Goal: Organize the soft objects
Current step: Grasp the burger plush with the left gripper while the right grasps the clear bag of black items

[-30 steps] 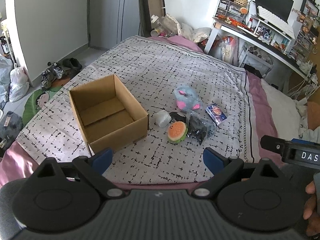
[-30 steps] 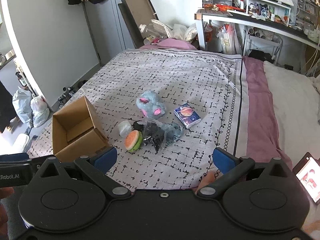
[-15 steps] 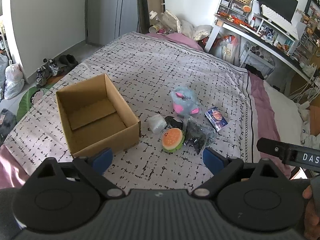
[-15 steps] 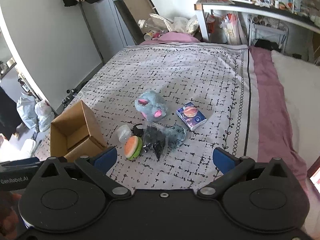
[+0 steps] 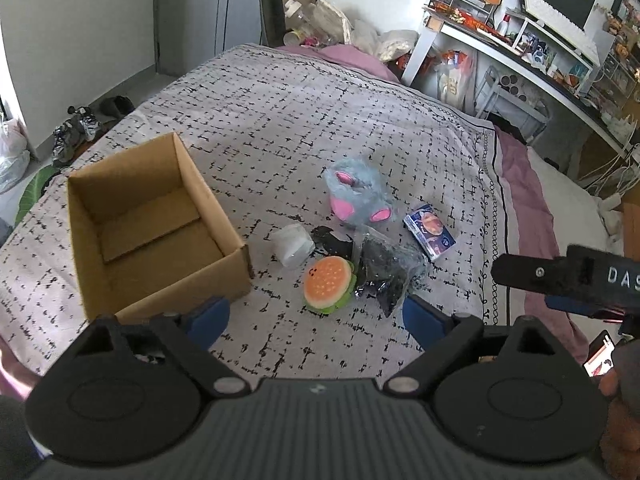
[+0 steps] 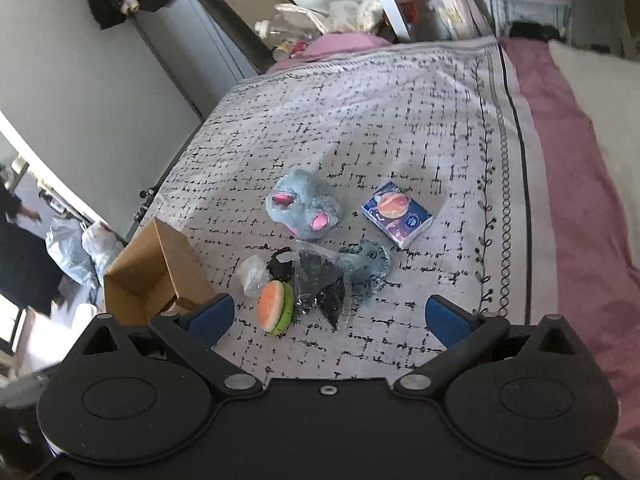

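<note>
An open, empty cardboard box (image 5: 152,224) (image 6: 156,272) stands on the patterned bedspread. Right of it lies a cluster: a burger plush (image 5: 328,284) (image 6: 276,306), a white soft lump (image 5: 294,244) (image 6: 252,274), a blue-grey plush with pink ears (image 5: 358,194) (image 6: 306,210), a clear bag of dark items (image 5: 386,268) (image 6: 324,280) and a small blue printed pack (image 5: 430,232) (image 6: 398,214). My left gripper (image 5: 316,316) is open and empty above the near bed edge. My right gripper (image 6: 326,316) is open and empty, also short of the cluster; its body shows in the left wrist view (image 5: 568,276).
The bed (image 5: 320,112) has a mauve sheet and a white pillow (image 6: 600,92) on the right. A cluttered desk with shelves (image 5: 520,28) stands beyond. Shoes (image 5: 76,132) and bags (image 6: 80,248) lie on the floor at the left.
Both grippers have moved forward over the bed toward the cluster, so the box and toys appear larger and nearer. Both stay open.
</note>
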